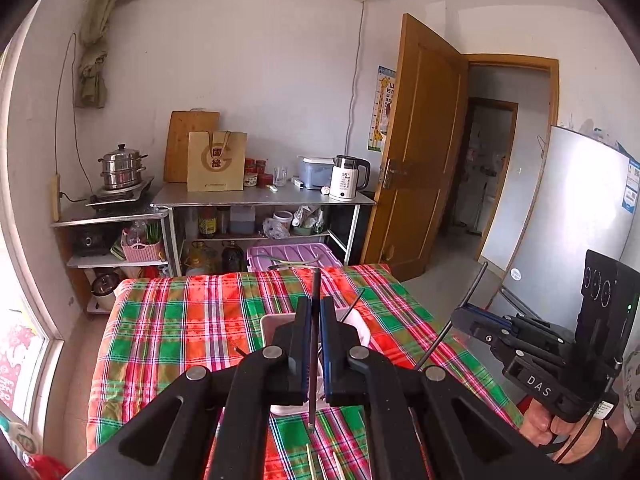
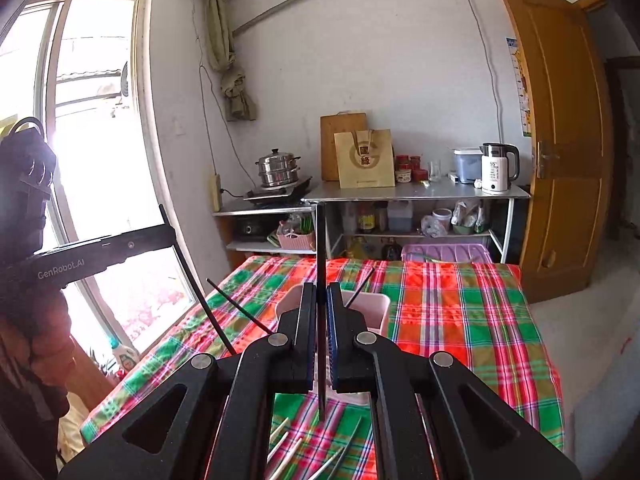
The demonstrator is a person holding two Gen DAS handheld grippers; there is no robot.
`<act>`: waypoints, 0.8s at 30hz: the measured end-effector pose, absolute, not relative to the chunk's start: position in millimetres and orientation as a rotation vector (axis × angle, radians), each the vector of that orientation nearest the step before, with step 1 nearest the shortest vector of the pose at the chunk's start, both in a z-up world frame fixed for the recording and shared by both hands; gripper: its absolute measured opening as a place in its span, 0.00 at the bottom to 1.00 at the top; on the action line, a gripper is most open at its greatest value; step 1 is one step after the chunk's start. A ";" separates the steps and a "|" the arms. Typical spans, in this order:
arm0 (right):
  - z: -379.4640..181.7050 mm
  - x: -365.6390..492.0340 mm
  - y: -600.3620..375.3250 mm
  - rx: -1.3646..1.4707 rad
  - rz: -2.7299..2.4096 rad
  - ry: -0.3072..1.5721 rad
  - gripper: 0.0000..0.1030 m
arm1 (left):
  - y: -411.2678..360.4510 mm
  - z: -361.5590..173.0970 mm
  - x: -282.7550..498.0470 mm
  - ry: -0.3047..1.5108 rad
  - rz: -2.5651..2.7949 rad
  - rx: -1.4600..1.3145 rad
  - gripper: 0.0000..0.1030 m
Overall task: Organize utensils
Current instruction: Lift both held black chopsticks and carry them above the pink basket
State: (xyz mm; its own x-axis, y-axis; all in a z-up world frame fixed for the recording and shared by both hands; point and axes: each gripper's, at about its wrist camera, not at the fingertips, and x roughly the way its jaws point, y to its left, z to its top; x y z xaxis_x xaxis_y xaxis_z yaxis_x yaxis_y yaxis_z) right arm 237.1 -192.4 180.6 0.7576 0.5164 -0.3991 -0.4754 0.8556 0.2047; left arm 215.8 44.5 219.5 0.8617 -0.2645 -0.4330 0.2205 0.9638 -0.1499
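A plaid tablecloth (image 1: 192,320) in red and green covers the table; at the far wall a steel shelf (image 1: 264,200) carries a steamer pot (image 1: 120,170), a paper bag (image 1: 216,162) and a kettle (image 1: 348,178), and a wooden door (image 1: 416,148) stands open to the right. The left gripper (image 1: 316,320) is clamped on a dark chopstick (image 1: 315,344) held upright over a white holder (image 1: 276,324). The right gripper (image 2: 321,308) is closed likewise on its own dark chopstick (image 2: 321,248) — other sticks (image 2: 240,306) already lean in the holder. Pale chopsticks (image 2: 280,432) lie near on the cloth.
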 end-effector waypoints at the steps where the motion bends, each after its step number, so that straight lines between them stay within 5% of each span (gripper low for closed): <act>1: 183.5 240.3 -191.3 0.098 0.542 0.454 0.05 | 46.6 223.6 219.2 0.461 -0.251 -0.102 0.04; 12: 197.4 283.9 -169.6 0.131 0.559 0.404 0.05 | 59.4 242.8 266.6 0.417 -0.230 -0.130 0.04; 24: 158.1 315.9 -150.0 0.144 0.569 0.479 0.05 | 68.7 205.2 316.3 0.463 -0.236 -0.156 0.04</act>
